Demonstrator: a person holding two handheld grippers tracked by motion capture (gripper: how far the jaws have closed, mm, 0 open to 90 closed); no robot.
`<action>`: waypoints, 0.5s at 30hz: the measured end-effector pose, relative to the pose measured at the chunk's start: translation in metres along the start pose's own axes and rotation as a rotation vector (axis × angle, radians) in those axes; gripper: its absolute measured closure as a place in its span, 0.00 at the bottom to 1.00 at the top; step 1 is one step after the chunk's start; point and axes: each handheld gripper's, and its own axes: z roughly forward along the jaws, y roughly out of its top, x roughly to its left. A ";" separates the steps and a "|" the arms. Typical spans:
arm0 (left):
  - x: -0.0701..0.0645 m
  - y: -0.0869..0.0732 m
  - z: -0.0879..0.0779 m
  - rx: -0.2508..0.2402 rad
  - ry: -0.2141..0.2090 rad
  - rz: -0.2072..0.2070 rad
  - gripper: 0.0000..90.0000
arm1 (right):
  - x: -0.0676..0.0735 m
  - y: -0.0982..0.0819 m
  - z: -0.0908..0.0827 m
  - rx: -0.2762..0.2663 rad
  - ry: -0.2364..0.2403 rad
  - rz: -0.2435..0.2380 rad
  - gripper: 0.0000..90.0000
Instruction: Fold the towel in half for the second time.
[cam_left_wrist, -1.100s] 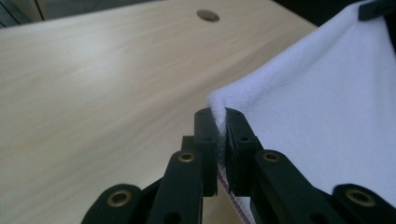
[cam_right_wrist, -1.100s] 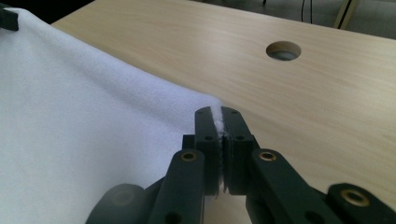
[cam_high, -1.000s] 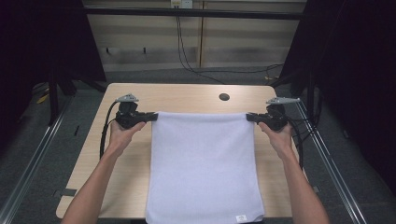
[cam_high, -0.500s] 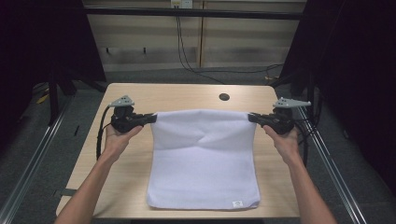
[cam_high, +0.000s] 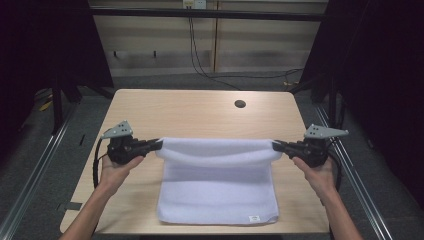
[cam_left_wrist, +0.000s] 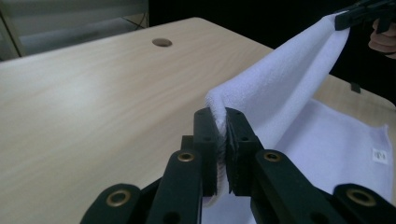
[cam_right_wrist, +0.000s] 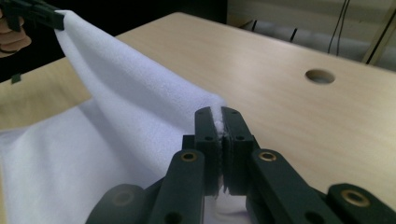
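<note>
A white towel (cam_high: 217, 190) lies on the wooden table (cam_high: 195, 112), its far edge lifted off the surface and folding toward the near side. My left gripper (cam_high: 159, 145) is shut on the towel's far left corner (cam_left_wrist: 219, 105), the cloth pinched between its black jaws. My right gripper (cam_high: 275, 145) is shut on the far right corner (cam_right_wrist: 215, 108). The lifted edge sags a little between the two grippers. The near half of the towel rests flat, with a small label (cam_high: 254, 218) at its near right corner.
A round cable hole (cam_high: 240, 104) sits in the table near its far right. Bare tabletop stretches beyond the towel. Metal rails (cam_high: 35, 170) run along the floor on both sides, and cables (cam_high: 200, 55) hang at the back wall.
Both grippers have carried the towel's far edge up and toward the near side of the table. The towel's visible flat part has grown shorter as the lifted edge came over it.
</note>
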 end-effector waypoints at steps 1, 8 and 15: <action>-0.003 -0.006 0.000 0.006 -0.007 0.002 0.94 | 0.000 0.000 0.000 0.000 0.000 0.000 0.96; -0.026 -0.032 -0.010 0.055 -0.048 0.014 0.94 | 0.028 -0.032 -0.017 0.061 0.028 -0.009 0.96; -0.045 -0.061 -0.014 0.119 -0.089 -0.010 0.93 | 0.044 -0.055 -0.029 0.117 0.031 0.000 0.95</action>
